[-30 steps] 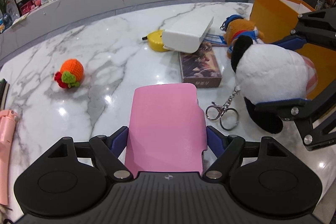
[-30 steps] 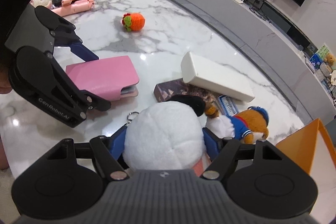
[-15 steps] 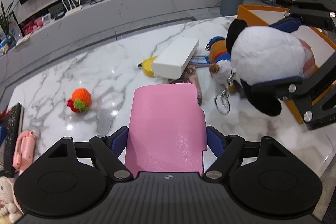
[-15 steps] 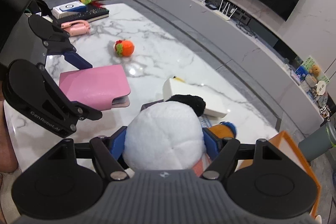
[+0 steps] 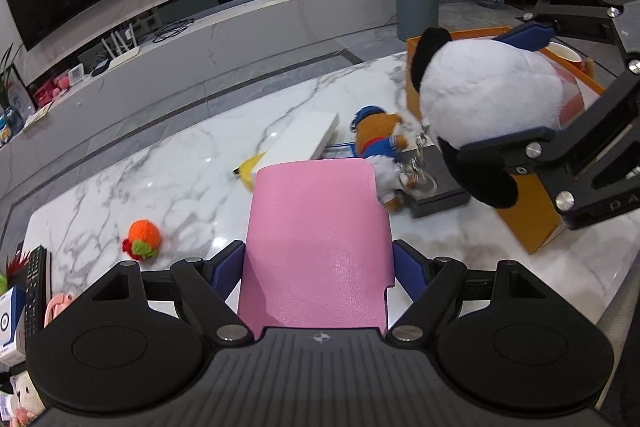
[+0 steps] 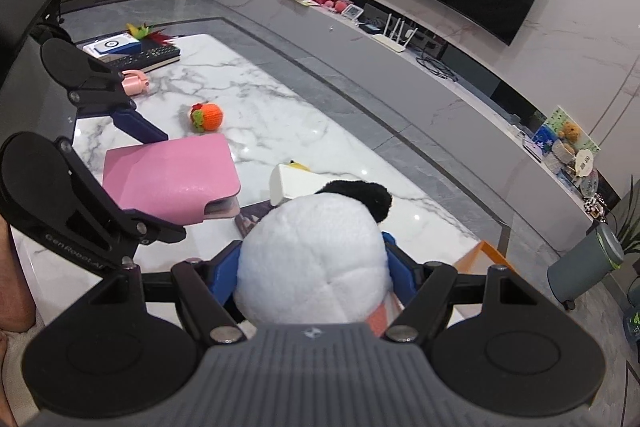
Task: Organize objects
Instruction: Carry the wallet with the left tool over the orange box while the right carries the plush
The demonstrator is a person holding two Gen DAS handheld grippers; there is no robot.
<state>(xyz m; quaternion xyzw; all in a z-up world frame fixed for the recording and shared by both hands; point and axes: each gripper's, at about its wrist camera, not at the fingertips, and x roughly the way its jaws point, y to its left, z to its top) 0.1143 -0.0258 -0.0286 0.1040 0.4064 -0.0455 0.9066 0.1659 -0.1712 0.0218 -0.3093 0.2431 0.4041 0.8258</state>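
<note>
Through the left camera, the left gripper (image 5: 319,269) is clamped on a pink wallet (image 5: 318,247), which juts forward between its fingers. Through the right camera, the right gripper (image 6: 312,267) squeezes a panda plush (image 6: 314,259) between its fingers, above the marble table (image 6: 280,123).

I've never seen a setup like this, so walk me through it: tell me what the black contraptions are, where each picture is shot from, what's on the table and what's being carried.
No robot here: a person holds a hand-held gripper in each hand, each with a camera looking out along its jaws.

The left-hand view shows the left gripper closed on a pink wallet-like case. The right gripper appears at the right of that view.

The right-hand view shows the right gripper closed on a panda plush, with the left gripper on its left.

Both things are held above the marble table. On it lie a knitted orange toy, a white box, a brown bear plush in blue, a dark box and an orange box.
</note>
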